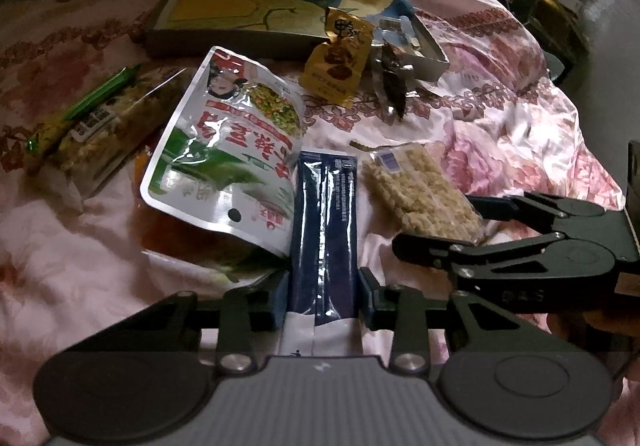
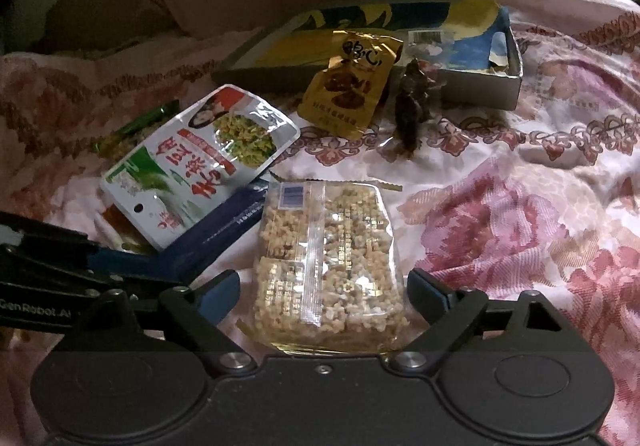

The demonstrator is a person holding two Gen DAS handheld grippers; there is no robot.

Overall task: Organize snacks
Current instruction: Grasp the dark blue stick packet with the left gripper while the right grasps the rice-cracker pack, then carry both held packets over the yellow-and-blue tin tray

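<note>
A long dark blue sachet [image 1: 324, 222] lies on the floral bedspread. My left gripper [image 1: 324, 296] is shut on its near end, a pad against each long edge. Right of it lies a clear pack of puffed rice crisps [image 2: 324, 246], also visible in the left wrist view [image 1: 420, 190]. My right gripper [image 2: 324, 286] straddles the pack's near end with its jaws open, and a gap shows at the left pad. From the left wrist view, the right gripper [image 1: 437, 222] reaches in from the right.
A white and green pouch [image 1: 224, 150] overlaps the sachet's left side, with a green-sealed clear pack [image 1: 92, 126] beyond. A gold packet [image 1: 340, 62] and a dark snack in clear wrap [image 1: 394, 86] lean on a shallow corn-printed box [image 1: 240, 10]. The crumpled bedspread [image 1: 500, 126] spreads to the right.
</note>
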